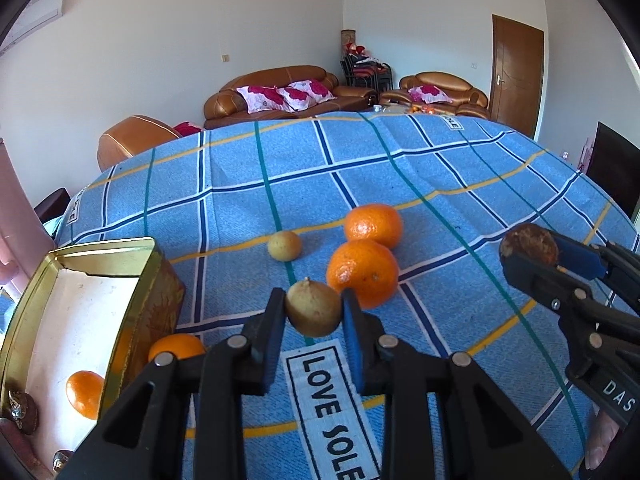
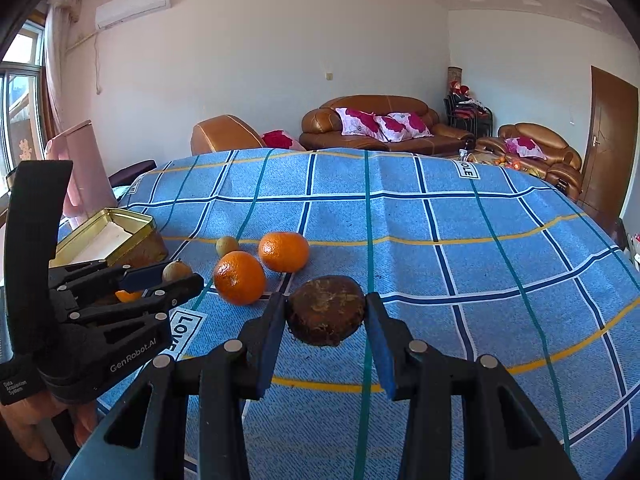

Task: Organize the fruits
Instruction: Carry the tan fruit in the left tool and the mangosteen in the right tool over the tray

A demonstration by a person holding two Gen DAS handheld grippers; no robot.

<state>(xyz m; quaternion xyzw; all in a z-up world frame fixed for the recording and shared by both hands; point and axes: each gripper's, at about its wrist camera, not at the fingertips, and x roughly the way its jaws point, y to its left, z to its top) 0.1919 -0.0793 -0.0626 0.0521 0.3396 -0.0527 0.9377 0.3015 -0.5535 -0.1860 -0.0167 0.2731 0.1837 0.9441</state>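
Observation:
My left gripper [image 1: 313, 312] is shut on a small yellow-green fruit [image 1: 313, 307], held above the blue checked cloth [image 1: 440, 184]; it also shows in the right wrist view [image 2: 176, 271]. My right gripper [image 2: 326, 316] is shut on a rough dark brown fruit [image 2: 326, 310], seen at the right of the left wrist view [image 1: 528, 245]. Two oranges [image 1: 363, 273] [image 1: 373, 225] and another small yellow-green fruit [image 1: 284, 245] lie on the cloth ahead. A gold tin box [image 1: 132, 280] stands at the left with an orange [image 1: 84, 394] inside. Another orange [image 1: 176, 346] lies beside the tin.
The table's far edge faces brown leather sofas [image 1: 280, 92] with pink cushions. A pink object [image 2: 84, 168] stands behind the tin at the left. Small dark items [image 1: 22, 412] lie in the tin's near corner. A wooden door [image 1: 518, 76] is at the far right.

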